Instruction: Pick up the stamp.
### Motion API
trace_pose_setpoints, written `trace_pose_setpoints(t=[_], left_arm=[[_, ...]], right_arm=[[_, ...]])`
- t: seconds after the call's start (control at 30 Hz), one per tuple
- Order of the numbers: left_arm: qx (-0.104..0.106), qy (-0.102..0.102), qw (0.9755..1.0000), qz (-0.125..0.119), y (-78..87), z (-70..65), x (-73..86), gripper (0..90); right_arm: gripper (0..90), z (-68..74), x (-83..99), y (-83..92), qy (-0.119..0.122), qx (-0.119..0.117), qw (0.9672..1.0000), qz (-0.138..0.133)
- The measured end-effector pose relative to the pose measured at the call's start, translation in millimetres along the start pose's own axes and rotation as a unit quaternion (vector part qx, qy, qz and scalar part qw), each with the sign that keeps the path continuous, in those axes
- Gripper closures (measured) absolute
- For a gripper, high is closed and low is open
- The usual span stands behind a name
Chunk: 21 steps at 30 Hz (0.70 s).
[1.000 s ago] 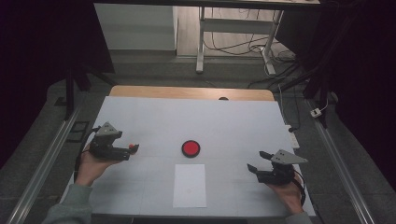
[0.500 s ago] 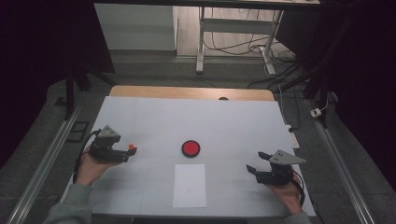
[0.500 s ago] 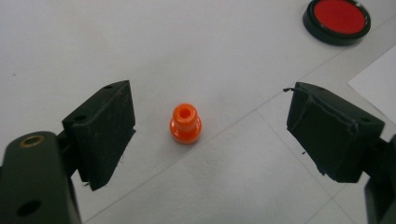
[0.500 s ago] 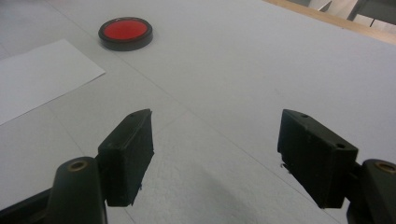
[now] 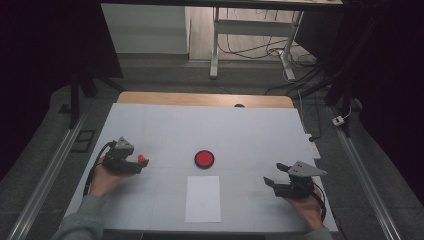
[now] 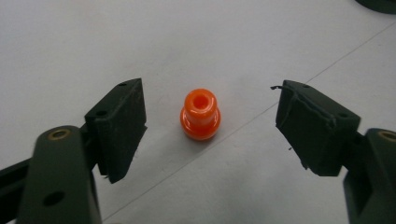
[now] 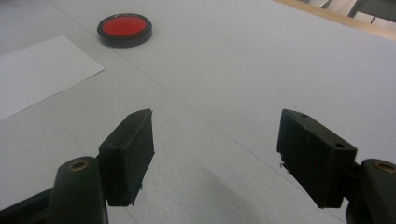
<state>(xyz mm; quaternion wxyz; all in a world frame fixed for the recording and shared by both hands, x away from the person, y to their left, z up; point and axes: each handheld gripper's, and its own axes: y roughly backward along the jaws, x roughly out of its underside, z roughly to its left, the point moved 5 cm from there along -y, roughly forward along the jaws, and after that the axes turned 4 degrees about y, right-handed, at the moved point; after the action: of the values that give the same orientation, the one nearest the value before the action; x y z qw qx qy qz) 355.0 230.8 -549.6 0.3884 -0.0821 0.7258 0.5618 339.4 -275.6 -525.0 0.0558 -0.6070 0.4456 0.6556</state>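
A small orange peg-shaped piece [image 6: 200,114] stands upright on the white table between the jaws of my left gripper [image 6: 208,120]. Those jaws have just been closing, but both pads still stand clear of the piece. From above, the orange piece [image 5: 142,159] sits at the tip of the left gripper [image 5: 138,165], low at the table's left. My right gripper [image 5: 272,176] rests at the right with its jaws wide apart. Between the pads of the right gripper [image 7: 215,151] there is only bare table.
A round red disc with a black rim [image 5: 204,159] lies at the table's middle, and the same disc [image 7: 124,28] appears far off in the right gripper view. A white sheet of paper [image 5: 203,198] lies just in front of it. A wooden strip [image 5: 205,99] edges the far side.
My left gripper has sunk toward the table over the orange piece, and its jaws have narrowed around it. The right gripper has stayed where it was.
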Motion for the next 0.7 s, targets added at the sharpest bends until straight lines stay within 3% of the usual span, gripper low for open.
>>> trace_pose_setpoints(t=[0.33, 0.7], left_arm=[[-0.001, -0.004, 1.0000, 0.005, -7.3, 1.7, 2.8, 32.8], [0.001, -0.011, 0.9999, 0.005, -11.4, 1.5, 4.3, 47.0]], right_arm=[[26.5, -0.7, 1.9, 0.7, 0.003, 0.006, 1.0000, 0.005], [26.6, -0.6, 2.1, 0.9, 0.002, 0.004, 1.0000, 0.006]])
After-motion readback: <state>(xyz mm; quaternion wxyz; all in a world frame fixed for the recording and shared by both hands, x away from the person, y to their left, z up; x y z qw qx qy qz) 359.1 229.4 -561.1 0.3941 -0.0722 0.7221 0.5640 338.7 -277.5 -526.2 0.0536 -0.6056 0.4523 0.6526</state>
